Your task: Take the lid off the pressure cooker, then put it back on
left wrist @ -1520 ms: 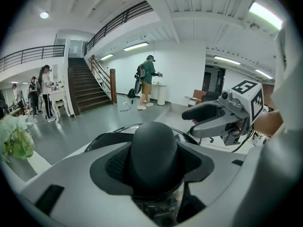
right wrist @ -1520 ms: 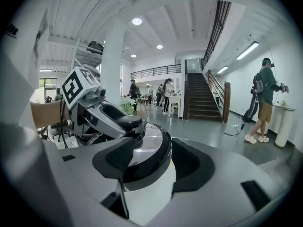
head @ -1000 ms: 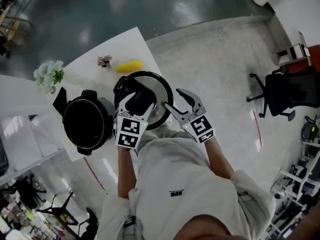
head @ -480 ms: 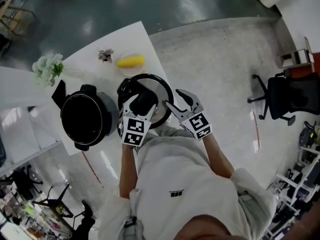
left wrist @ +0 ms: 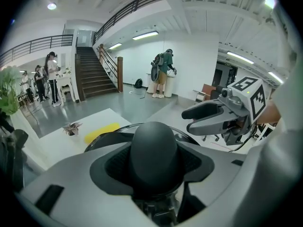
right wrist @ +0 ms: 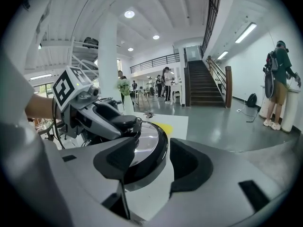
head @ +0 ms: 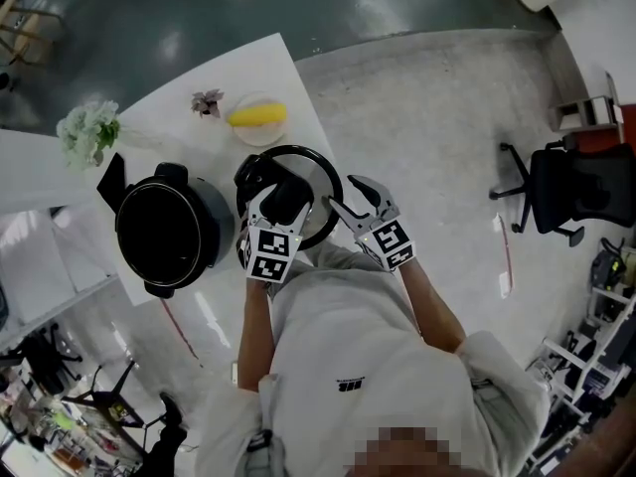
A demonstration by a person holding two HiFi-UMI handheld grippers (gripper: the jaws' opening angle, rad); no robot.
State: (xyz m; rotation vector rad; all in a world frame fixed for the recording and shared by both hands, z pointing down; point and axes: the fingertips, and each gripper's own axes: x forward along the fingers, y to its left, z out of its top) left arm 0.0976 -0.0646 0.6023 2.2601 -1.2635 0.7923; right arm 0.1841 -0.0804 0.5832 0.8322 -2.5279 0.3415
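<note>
On the white table (head: pixel 260 68), the open pressure cooker pot (head: pixel 221 217) is standing at the left with its dark interior exposed. Just beside it, the left gripper (head: pixel 281 202) is clenching the black knob (left wrist: pixel 154 150) of the lid (head: pixel 316 179), carrying its weight near the table's edge. Whether the lid is touching the table cannot be told. The right gripper (head: pixel 344 195) is waiting at the lid's right rim with jaws parted, gripping nothing and probably placed to steady it.
</note>
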